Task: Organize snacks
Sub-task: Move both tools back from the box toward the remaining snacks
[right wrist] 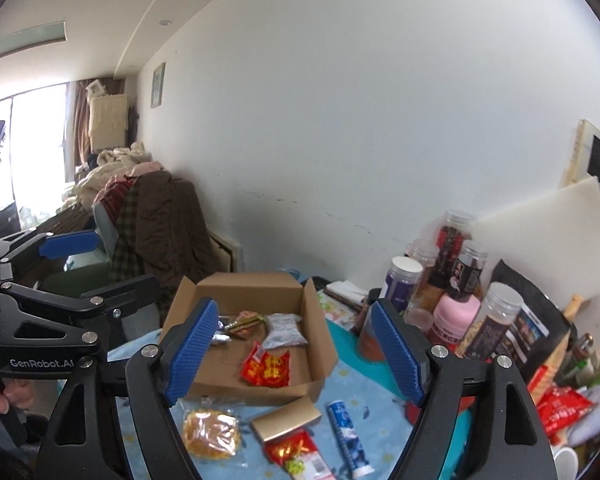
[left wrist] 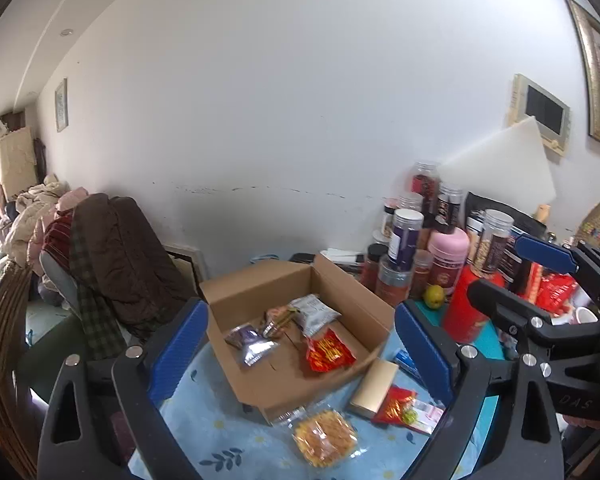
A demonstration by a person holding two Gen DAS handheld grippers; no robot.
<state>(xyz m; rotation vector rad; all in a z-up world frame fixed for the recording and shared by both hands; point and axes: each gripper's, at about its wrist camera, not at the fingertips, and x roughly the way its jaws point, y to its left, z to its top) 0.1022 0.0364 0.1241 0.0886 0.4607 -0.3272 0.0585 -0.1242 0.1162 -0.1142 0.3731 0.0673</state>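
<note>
An open cardboard box [left wrist: 364, 304] [right wrist: 316, 312] stands on the blue floral tablecloth [left wrist: 204, 412]. Inside lie a red packet [left wrist: 328, 354] [right wrist: 266, 368], a silver-white packet [left wrist: 314, 312] [right wrist: 284, 332], a purple packet [left wrist: 250, 340] and a brown-wrapped snack [left wrist: 278, 318]. In front of the box lie a yellow waffle pack [left wrist: 326, 438] [right wrist: 212, 434], a gold box [left wrist: 374, 388] [right wrist: 286, 422], another red packet [left wrist: 396, 404] and a blue tube [right wrist: 348, 432]. My left gripper [left wrist: 300, 320] and my right gripper [right wrist: 293, 308] hover side by side before the box, both open and empty.
Several jars and bottles [left wrist: 448, 256] [right wrist: 460, 308] crowd the table's right side, with a green fruit [left wrist: 434, 296] and a white board [left wrist: 504, 168] against the wall. A chair draped with clothes [left wrist: 112, 260] stands to the left. A hand [right wrist: 4, 396] grips the left tool.
</note>
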